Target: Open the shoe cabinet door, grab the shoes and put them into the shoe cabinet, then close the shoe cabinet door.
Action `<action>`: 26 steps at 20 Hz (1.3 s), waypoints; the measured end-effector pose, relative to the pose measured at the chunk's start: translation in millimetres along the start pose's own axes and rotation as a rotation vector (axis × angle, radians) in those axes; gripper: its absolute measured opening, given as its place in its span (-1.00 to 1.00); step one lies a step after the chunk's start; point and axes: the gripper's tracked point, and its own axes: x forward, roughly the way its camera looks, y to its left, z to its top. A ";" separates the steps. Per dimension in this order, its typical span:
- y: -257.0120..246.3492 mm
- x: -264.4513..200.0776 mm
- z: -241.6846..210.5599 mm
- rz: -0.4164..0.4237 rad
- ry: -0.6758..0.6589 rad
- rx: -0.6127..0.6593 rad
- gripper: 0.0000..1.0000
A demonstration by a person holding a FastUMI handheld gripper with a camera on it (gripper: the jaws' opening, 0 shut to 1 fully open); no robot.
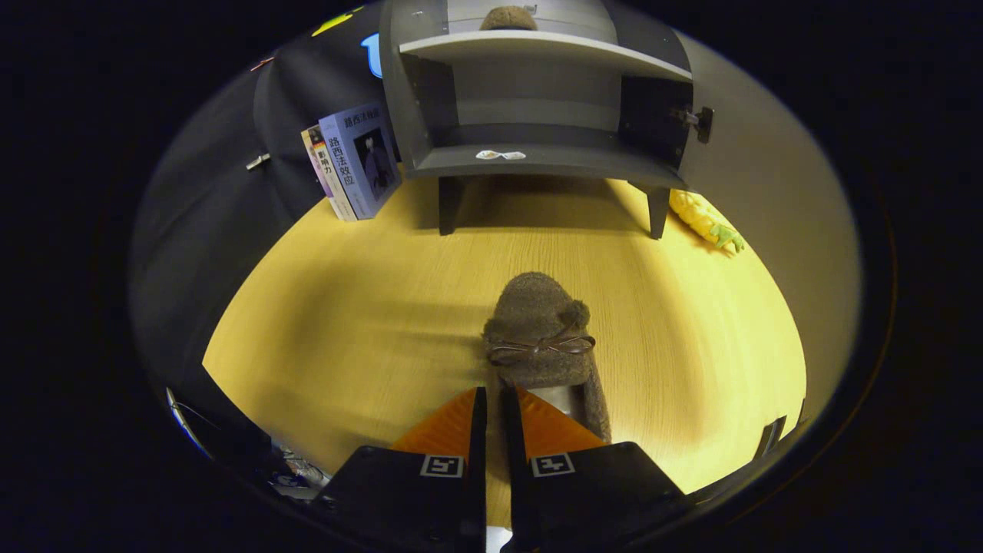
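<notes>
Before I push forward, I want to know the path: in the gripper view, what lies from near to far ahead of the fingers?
Hand-held gripper, fingers nearly shut on the slipper's side wall → brown slipper → bare wooden tabletop → open shoe cabinet on legs, another brown slipper on its upper shelf.

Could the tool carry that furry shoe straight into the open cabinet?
Probably yes. The tool is pinched on the shoe, the table ahead lies bare, and the cabinet stands open.

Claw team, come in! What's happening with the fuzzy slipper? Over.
Claw pinched shut on fuzzy brown slipper's heel edge. Shoe cabinet ahead, door open, another slipper on top shelf. Wooden tabletop between clear.
</notes>
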 end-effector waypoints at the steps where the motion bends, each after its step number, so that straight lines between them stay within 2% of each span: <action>1: -1.5 4.6 -3.1 -0.006 0.010 -0.006 -0.65; 5: -4.2 23.2 -11.2 -0.008 0.049 0.001 -0.64; 12: -3.1 54.8 2.0 -0.011 0.039 -0.037 -0.64; 20: -4.3 78.3 22.2 -0.036 -0.067 -0.105 -0.64; 26: -5.8 91.0 33.4 -0.064 -0.125 -0.119 -0.75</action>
